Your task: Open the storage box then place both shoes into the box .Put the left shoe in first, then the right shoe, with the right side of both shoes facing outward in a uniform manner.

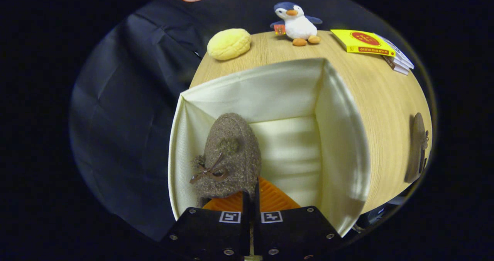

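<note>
Tongs (pixel 251 199): fingers drawn close together, pinching the rear edge of the brown shoe between them, poised over the open storage box.
Brown shoe (pixel 230 156): fuzzy, with a small bow on top, toe pointing far, held inside the box toward its left wall.
Storage box (pixel 270 87): cream fabric, open at the top, standing at the near left part of the table (pixel 382 110).
Second shoe (pixel 417 149): lies on the table well to the right of the box.
Far side of table: a yellow bun-shaped toy (pixel 229 43) at left, a plush penguin (pixel 297 22) in the middle, a stack of books (pixel 368 43) at right.
</note>
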A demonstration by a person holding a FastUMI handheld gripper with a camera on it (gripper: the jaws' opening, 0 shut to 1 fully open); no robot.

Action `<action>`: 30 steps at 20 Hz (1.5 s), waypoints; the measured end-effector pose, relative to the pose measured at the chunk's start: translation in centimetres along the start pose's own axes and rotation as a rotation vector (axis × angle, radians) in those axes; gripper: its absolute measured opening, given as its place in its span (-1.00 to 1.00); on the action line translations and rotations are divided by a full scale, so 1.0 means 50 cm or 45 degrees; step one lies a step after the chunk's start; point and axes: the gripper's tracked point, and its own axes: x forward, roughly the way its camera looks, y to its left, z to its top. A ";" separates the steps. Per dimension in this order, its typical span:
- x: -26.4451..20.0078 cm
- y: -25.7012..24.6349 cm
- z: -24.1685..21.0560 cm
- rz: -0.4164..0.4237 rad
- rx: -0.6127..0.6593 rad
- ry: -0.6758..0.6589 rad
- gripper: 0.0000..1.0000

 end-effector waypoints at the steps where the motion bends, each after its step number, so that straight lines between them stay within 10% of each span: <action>1: 0.006 0.001 -0.002 0.016 -0.002 0.012 -0.87; 11: -0.092 0.006 0.011 0.328 0.058 0.003 0.29; 20: -0.280 -0.186 0.077 0.413 0.049 -0.261 0.81; 30: -0.326 -0.609 0.063 0.082 0.167 -0.392 0.93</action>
